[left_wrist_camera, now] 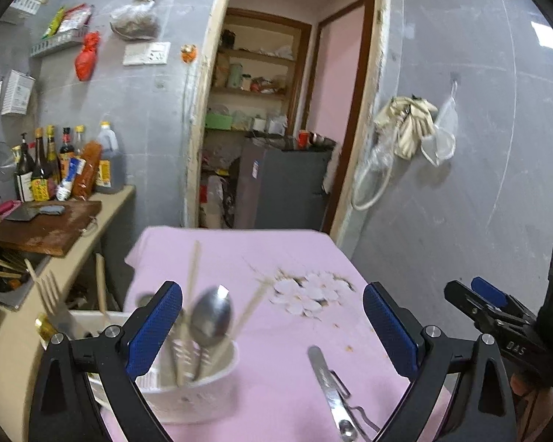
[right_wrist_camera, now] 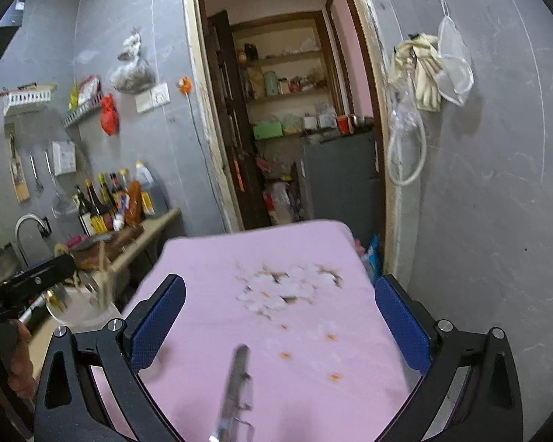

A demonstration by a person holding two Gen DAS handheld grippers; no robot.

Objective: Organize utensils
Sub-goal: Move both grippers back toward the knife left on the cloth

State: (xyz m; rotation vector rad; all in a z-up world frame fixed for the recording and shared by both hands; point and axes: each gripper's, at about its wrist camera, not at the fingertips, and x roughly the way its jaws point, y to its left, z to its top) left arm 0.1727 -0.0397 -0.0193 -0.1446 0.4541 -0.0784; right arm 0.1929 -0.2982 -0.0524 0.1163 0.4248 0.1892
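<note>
The left gripper (left_wrist_camera: 272, 324) stands with its blue-padded jaws spread wide and nothing pressed between them; the pink cloth shows in the gap. Just at its left finger (left_wrist_camera: 155, 328) sits a white holder (left_wrist_camera: 202, 383) near the left edge of the table (left_wrist_camera: 284, 258), with a metal spoon (left_wrist_camera: 211, 318) standing bowl-up in it beside pale chopsticks (left_wrist_camera: 192, 276) that lean out of the top; this part of the view is blurred. Lower in the gap, toward the right finger, a metal peeler (left_wrist_camera: 330, 390) lies flat on the cloth, apart from the holder. The right gripper (right_wrist_camera: 280, 316) is likewise spread wide and empty, its pads well apart over the same cloth, and the peeler shows there as a blurred grey streak low between them. Each tool appears at the edge of the other's view: the right one to the far right of the left view, held by a hand (left_wrist_camera: 531, 401), the left one at the far left of the right view. A print of white flowers (left_wrist_camera: 309, 291) marks the middle of the cloth. Past the table's left edge runs a counter (left_wrist_camera: 114, 199) carrying a wooden cutting board (left_wrist_camera: 48, 228) and a cluster of bottles (left_wrist_camera: 55, 165). Behind the table an open doorway (left_wrist_camera: 287, 110) shows shelves and a dark cabinet, and gloves (left_wrist_camera: 413, 125) hang on the grey wall to the right.
</note>
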